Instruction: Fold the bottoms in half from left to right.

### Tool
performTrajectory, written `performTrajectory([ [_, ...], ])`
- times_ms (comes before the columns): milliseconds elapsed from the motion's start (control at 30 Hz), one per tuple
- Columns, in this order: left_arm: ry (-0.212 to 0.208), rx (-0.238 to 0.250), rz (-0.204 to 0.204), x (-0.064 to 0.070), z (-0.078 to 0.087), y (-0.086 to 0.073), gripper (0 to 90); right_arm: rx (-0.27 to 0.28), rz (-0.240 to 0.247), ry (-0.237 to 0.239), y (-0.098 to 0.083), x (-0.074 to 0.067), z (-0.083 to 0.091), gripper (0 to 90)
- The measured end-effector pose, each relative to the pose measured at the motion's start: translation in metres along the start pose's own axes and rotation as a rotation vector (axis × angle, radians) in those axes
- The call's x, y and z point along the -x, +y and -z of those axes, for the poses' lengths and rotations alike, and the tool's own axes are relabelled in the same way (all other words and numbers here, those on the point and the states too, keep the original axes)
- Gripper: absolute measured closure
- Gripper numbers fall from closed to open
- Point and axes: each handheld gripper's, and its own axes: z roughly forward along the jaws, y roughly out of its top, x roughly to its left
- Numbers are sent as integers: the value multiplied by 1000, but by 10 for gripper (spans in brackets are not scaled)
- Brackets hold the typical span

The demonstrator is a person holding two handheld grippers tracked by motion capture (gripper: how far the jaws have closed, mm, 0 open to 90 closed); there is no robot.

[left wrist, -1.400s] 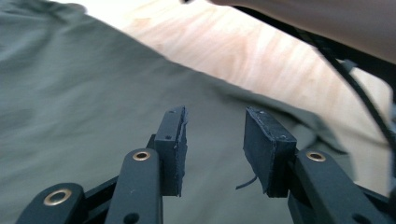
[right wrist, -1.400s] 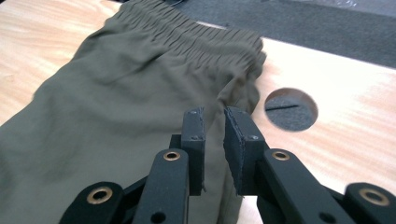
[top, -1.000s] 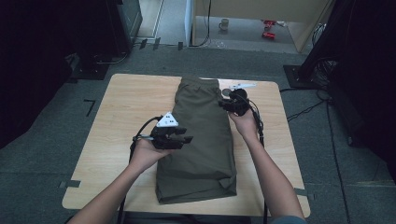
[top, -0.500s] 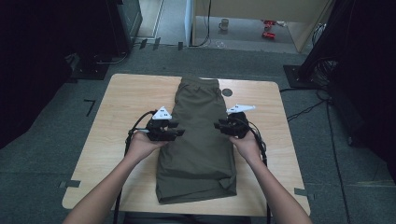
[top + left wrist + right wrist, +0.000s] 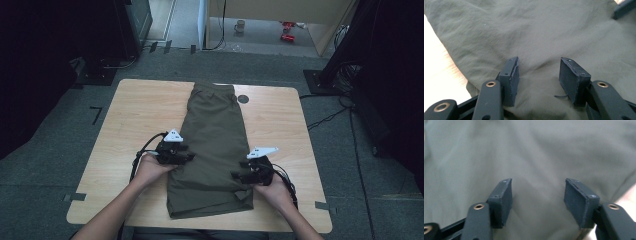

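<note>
Olive shorts folded lengthwise on the surface; long axis 12 to 6 o'clock.
Waistband points to 12 o'clock at the far edge, leg hems to 6 o'clock near the person; the garment lies flat along the middle of the light wooden surface. Left hand-held gripper sits at the shorts' 9 o'clock edge, right hand-held gripper at the 3 o'clock edge, lower down. Both are released: jaws have just been opening and stand apart over the cloth, nothing pinched between the pads. Right gripper view is blurred; fabric detail unreadable there. Small dark round mark on the wood at 1 o'clock, identity unclear. Grey floor around; dark equipment at 9 and 3 o'clock; mug on the floor at 12 o'clock.
</note>
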Motion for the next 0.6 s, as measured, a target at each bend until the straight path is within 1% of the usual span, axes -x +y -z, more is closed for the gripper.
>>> performTrajectory([
  [33,1,0,-4,0,0,-1,510,-10,12,8,-6,-1,2,346],
  [100,1,4,-4,0,0,-4,510,7,38,8,-15,-3,6,325],
  [133,2,8,-6,1,1,-5,509,1,37,13,-18,-4,9,325],
  [167,1,12,-6,1,2,-7,510,6,38,31,-22,-5,12,326],
  [200,-3,13,-3,1,2,-8,509,5,40,48,-26,-5,15,340],
  [300,-7,18,4,2,4,-9,510,16,71,61,-37,-8,24,373],
  [367,-6,13,4,2,5,-9,509,1,84,54,-43,-9,30,389],
  [400,-3,15,5,3,6,-9,504,3,91,48,-45,-9,33,393],
  [433,3,22,6,3,7,-9,502,13,92,45,-45,-8,37,410],
  [467,6,24,0,3,8,-8,501,41,79,45,-44,-7,41,420],
  [500,10,29,-3,3,9,-6,501,76,61,46,-41,-5,43,452],
  [533,9,32,4,3,9,-5,501,101,44,43,-37,-3,44,481],
  [567,8,34,11,2,9,-4,501,113,34,31,-33,-1,42,489],
  [600,2,40,20,1,9,-3,501,111,33,7,-28,1,39,496],
])
